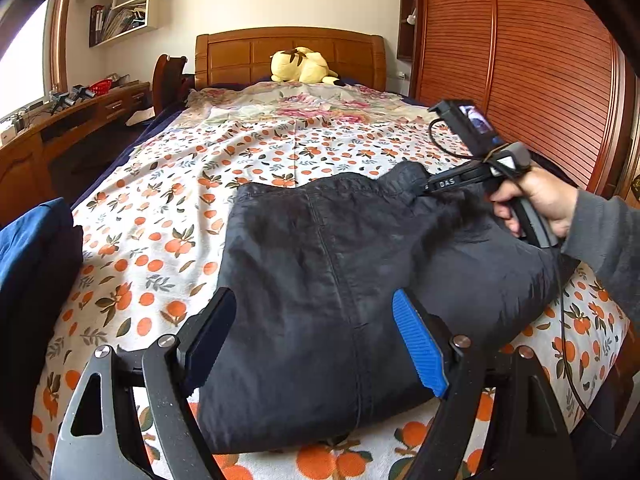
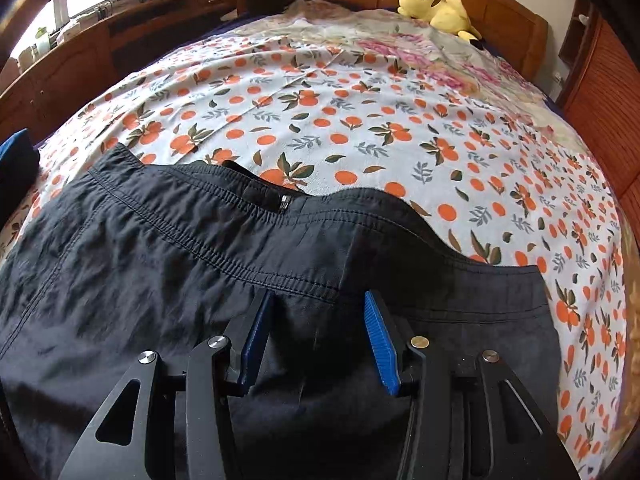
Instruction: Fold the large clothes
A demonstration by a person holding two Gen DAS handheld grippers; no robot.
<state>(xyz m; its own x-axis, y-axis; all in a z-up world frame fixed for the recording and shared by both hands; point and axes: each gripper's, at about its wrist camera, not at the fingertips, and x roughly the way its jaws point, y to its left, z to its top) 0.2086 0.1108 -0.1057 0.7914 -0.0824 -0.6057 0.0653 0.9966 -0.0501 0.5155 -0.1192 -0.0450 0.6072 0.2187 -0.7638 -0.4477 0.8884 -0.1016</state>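
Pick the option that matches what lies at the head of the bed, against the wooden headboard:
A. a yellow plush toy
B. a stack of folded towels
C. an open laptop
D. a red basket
A: a yellow plush toy with dark markings lies at the wooden headboard, far beyond the black trousers spread on the orange-print sheet.

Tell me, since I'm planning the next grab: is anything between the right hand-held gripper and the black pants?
Nothing visible. The right hand-held gripper hangs open directly over the black pants, just short of the elastic waistband, with only bare fabric between its fingers. The left hand-held gripper is also open over the same pants.
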